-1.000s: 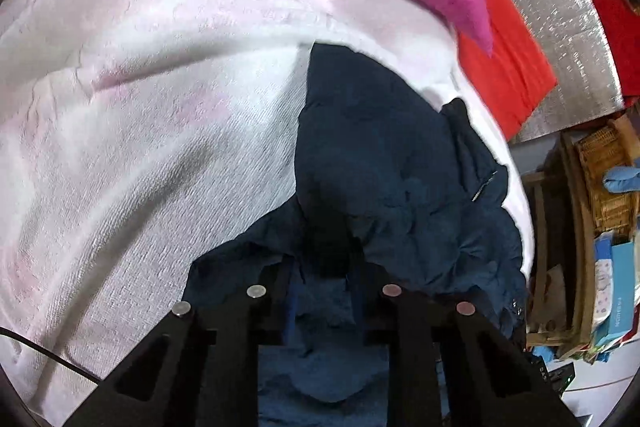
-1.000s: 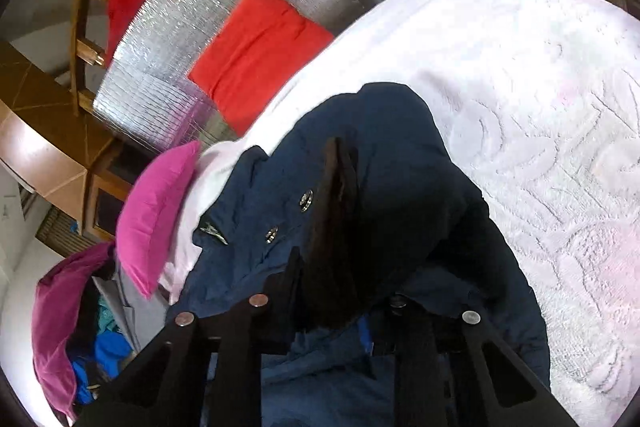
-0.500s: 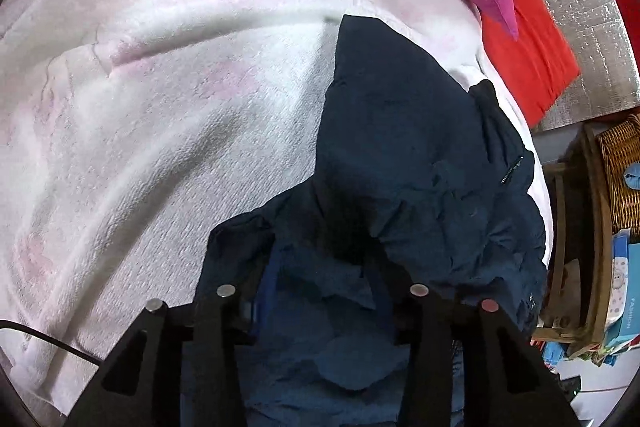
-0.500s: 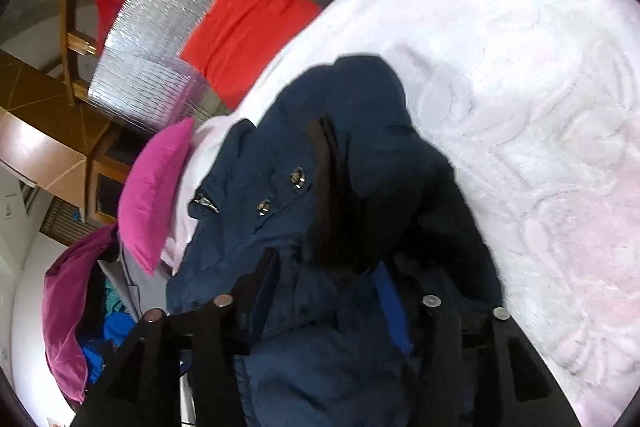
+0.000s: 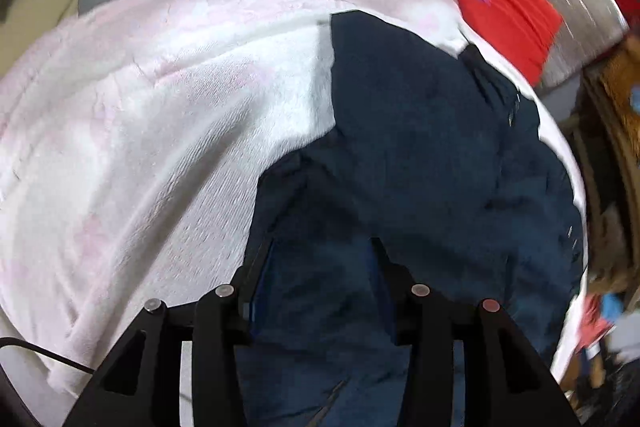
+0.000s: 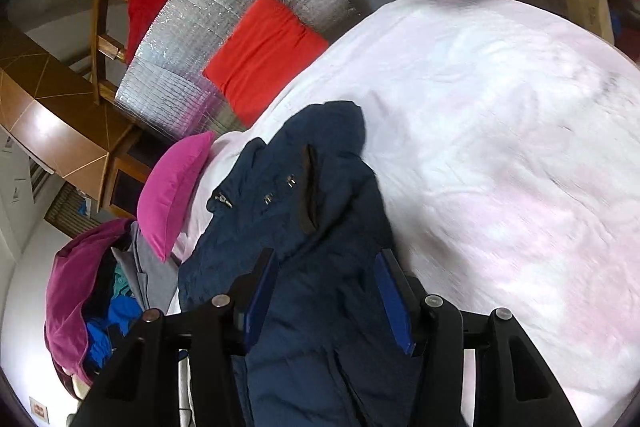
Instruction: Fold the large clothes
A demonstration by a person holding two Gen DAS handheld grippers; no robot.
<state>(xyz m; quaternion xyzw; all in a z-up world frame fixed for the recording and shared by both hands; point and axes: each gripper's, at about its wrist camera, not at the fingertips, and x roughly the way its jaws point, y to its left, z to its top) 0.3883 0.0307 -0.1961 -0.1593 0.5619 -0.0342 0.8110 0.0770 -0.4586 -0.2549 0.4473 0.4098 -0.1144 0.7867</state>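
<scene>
Both tongs have just let go: a second ago they pinched the dark navy padded jacket (image 5: 420, 155), now the left gripper (image 5: 320, 259) and right gripper (image 6: 328, 275) stand apart, nothing clamped, and pulled back. That reads as one fold laid down. The jacket lies bunched on the pale pink fleecy blanket (image 6: 500, 131), directly beneath and ahead of both open pairs.
</scene>
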